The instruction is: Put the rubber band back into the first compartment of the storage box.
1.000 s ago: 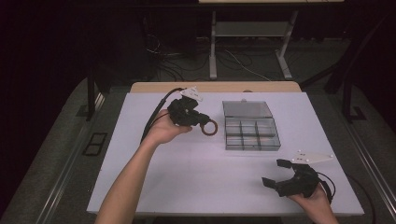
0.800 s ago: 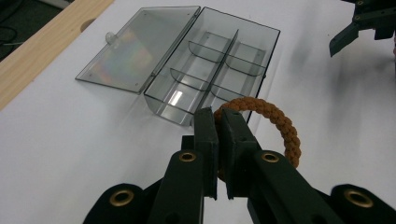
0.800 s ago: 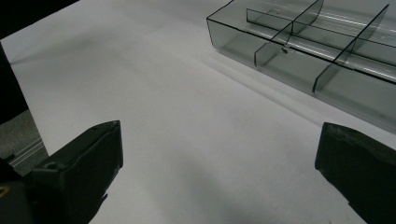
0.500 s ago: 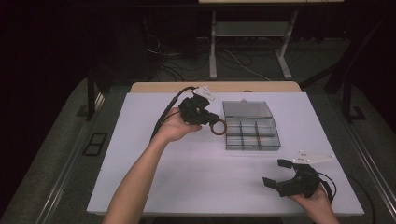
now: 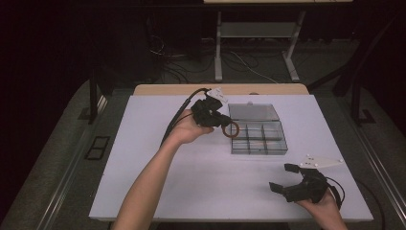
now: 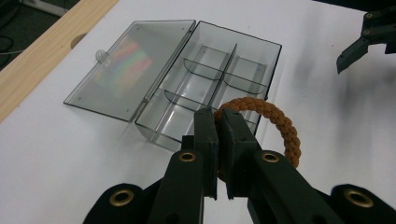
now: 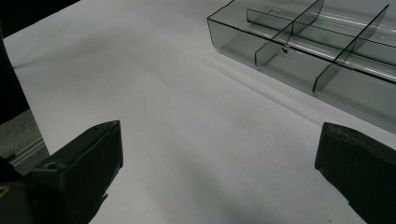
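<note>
Braided ring [image 6: 275,126] over compartment box [image 6: 243,65].

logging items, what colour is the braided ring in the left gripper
Orange-brown braided cord ring, clearest in the left gripper view.

Light falls from above onto the white counter [image 5: 191,191], which is bright while the room behind it sinks into near black. The clear box's open lid [image 6: 128,70] throws a rainbow sheen. Soft grey shadows lie beside the box [image 7: 299,51]. Nearby jaws look slightly blurred.
</note>
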Available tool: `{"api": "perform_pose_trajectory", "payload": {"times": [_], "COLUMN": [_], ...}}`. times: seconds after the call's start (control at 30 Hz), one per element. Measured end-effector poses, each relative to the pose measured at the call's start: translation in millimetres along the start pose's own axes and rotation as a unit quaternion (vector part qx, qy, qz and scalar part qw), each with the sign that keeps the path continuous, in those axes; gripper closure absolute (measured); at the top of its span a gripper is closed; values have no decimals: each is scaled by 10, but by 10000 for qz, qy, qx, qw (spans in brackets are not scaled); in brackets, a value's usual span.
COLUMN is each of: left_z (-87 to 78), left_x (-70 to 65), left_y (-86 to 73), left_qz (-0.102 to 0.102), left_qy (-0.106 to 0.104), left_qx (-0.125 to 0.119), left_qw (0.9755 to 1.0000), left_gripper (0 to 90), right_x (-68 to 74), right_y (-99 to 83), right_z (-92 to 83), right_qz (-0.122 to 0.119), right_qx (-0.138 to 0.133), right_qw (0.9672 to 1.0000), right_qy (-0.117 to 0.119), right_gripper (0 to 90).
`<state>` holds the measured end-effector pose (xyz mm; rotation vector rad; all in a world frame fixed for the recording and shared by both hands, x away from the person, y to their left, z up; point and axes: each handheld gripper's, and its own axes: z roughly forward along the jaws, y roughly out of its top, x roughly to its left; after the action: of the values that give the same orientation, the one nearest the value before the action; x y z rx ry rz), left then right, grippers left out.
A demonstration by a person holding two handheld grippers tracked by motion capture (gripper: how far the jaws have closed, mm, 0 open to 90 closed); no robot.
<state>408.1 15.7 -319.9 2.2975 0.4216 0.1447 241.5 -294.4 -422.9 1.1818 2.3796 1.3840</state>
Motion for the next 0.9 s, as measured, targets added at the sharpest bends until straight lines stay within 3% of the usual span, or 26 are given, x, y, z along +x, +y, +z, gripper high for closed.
{"api": "perform_pose_trajectory", "payload": {"times": [0.27, 0.53, 0.67, 0.77, 0.9], "left_z": [192, 365, 448, 512, 578], "left_x": [-18, 22, 59, 68, 95], "left_y": [9, -17, -42, -70, -89], "left_qz": [89, -70, -23, -177, -191], "left_qy": [-87, -50, 2, -41, -46], "left_qx": [106, 111, 217, 215, 217], "left_qw": [9999, 9999, 9998, 9996, 9996], "left_gripper": [840, 840, 840, 840, 840], "right_x": [8, 3, 1, -2, -1], "right_y": [1, 1, 0, -2, -1], "right_z": [-1, -7, -6, -6, -8], "right_qz": [27, 29, 13, -15, 6], "right_qx": [5, 3, -8, -7, -9], "right_qw": [10000, 10000, 10000, 10000, 10000], "right_qy": [29, 37, 33, 29, 42], "right_gripper": [11, 12, 12, 12, 11]}}
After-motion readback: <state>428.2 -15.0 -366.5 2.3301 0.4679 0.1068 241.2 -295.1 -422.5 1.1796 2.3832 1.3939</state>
